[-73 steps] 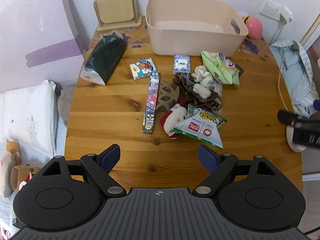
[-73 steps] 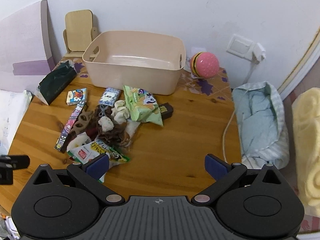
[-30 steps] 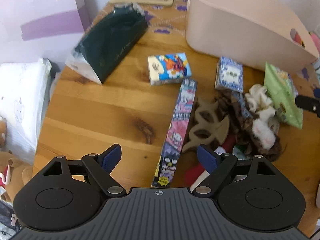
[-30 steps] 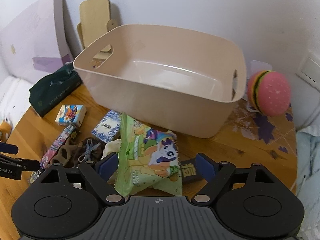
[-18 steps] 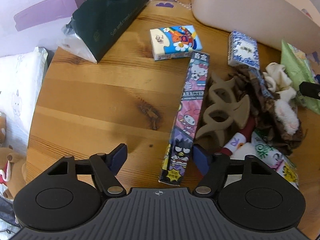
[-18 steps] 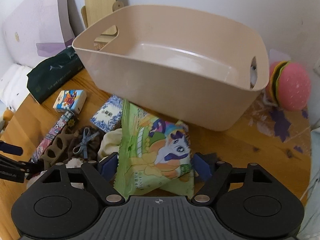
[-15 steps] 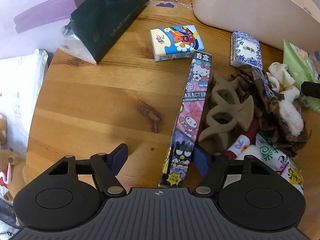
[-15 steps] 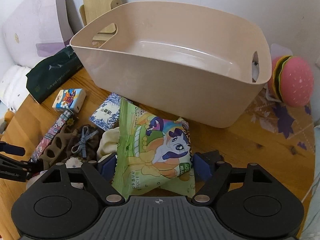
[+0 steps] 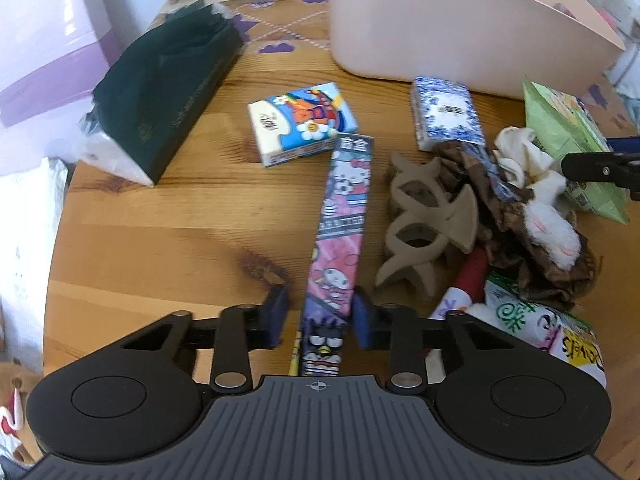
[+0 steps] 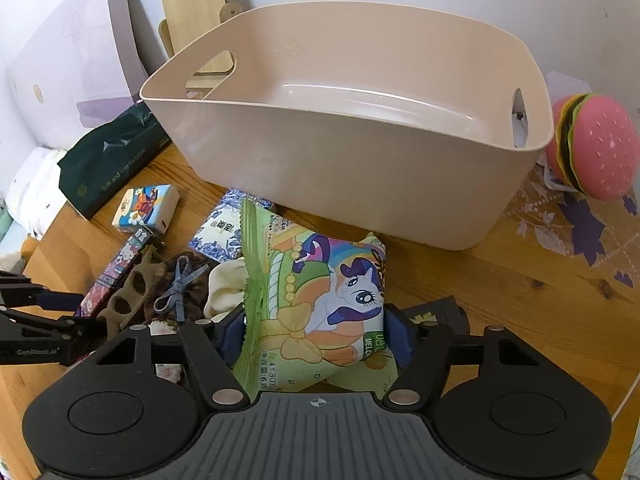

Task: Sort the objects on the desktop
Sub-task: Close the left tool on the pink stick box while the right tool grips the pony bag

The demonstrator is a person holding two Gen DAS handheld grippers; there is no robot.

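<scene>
A long cartoon-print box [image 9: 344,208] lies on the wooden table [image 9: 160,220], its near end between the jaws of my left gripper [image 9: 321,314]. Those jaws are closing: the right pad is at the box's edge and a thin gap shows at the left pad. My right gripper [image 10: 316,336] is closing on a green pony snack bag [image 10: 320,280], and both pads press its sides. Just beyond the bag stands the beige basket [image 10: 360,184], which is empty.
Left of the box lie a dark green tissue pack [image 9: 168,92] and a small cartoon tissue pack [image 9: 300,120]. A blue-white pack [image 9: 446,116], a tan hair claw [image 9: 424,224] and scrunchies crowd its right side. A burger toy [image 10: 592,148] sits right of the basket.
Both grippers have sunk toward the table. The left jaws have narrowed from wide open to just around the long box. The right jaws have closed in and squeezed the snack bag.
</scene>
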